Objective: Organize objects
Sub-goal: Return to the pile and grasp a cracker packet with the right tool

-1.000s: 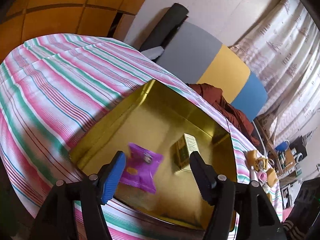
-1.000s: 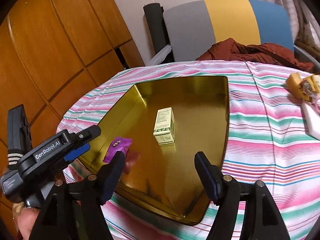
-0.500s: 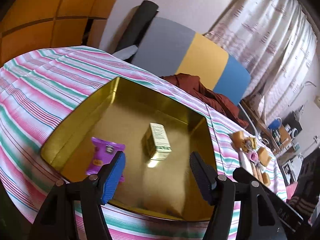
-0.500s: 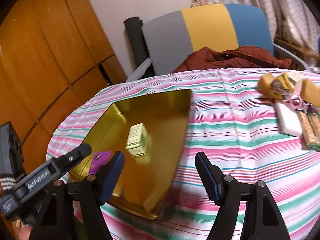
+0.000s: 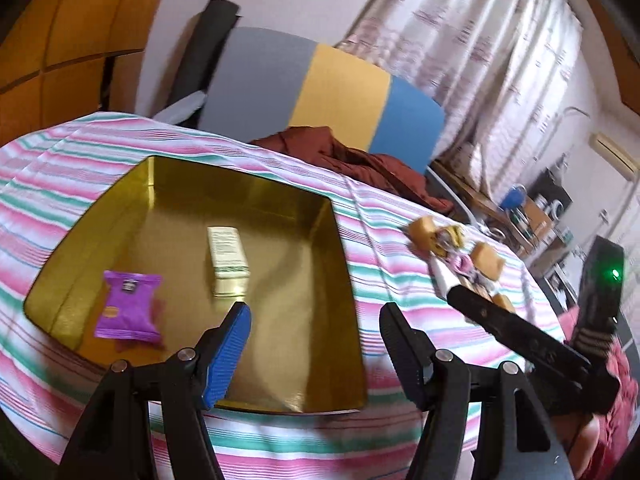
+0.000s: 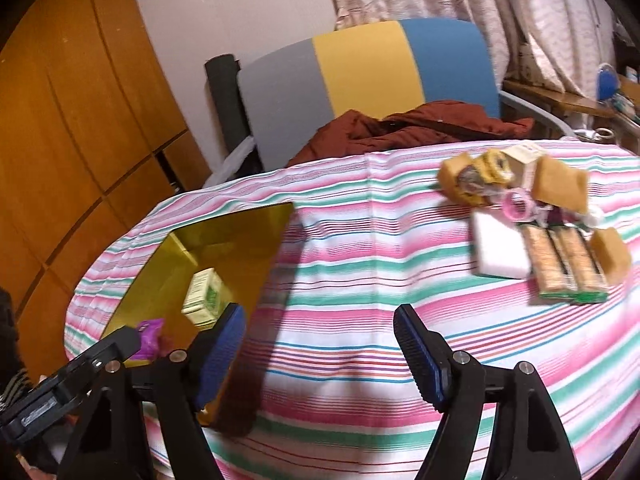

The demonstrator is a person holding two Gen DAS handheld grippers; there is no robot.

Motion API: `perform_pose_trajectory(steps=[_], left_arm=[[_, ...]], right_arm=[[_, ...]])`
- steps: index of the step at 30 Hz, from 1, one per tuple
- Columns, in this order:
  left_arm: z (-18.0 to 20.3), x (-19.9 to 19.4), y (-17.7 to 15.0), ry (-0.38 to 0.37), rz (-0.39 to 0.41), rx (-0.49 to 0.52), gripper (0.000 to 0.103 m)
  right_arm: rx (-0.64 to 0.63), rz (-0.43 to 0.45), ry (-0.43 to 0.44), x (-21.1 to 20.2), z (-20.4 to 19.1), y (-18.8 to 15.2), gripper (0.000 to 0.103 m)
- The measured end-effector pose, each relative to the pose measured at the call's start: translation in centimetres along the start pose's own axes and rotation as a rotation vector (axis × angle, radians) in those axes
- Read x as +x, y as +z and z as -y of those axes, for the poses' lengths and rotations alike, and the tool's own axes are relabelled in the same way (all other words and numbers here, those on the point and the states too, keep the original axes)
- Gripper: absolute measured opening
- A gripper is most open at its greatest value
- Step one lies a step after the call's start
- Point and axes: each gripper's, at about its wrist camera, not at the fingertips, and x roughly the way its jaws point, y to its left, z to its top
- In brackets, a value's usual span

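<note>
A round table under a pink, green and white striped cloth point(image 6: 352, 288) fills the space ahead of both grippers. Beyond its far edge stands a chair with a grey, yellow and blue back point(image 6: 372, 68), a rust-red garment point(image 6: 416, 128) heaped on its seat. Patterned curtains point(image 5: 480, 60) hang behind the chair, and orange wooden panels point(image 6: 72, 128) lie off to the left.

The gold tin tray point(image 5: 312, 360) sits on the cloth directly under the left gripper point(image 5: 314, 326), whose jaws are spread with nothing between them, held above the tray's near right corner. In the right wrist view the same tray lies ahead and to the left of the right gripper point(image 6: 318, 330). That gripper's jaws have just been widening and stand apart, empty, over bare striped cloth.

Inside the tray, a pale green and white box point(image 5: 227, 258) lies flat just ahead of the left gripper's blue-padded finger, and a purple snack packet point(image 5: 130, 308) lies to the left of it, near the tray's front wall.

Ahead and to the right of the right gripper, well apart from the tray, a cluster of loose items waits on the cloth: a white block point(image 6: 500, 244), wrapped cracker bars point(image 6: 564, 268) beside it, tan wrapped cakes point(image 6: 560, 190), a small cream box point(image 6: 524, 162) and a pink ring-shaped item point(image 6: 516, 204).
</note>
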Motion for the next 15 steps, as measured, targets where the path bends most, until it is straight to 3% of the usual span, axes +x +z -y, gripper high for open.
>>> perform_pose_trajectory(steps=[15], left_arm=[[6.8, 0.8, -3.4, -0.127, -0.077, 0.151, 0.068]], right_arm=[[0.022, -0.037, -0.154, -0.8, 8.6, -0.3, 0.082]])
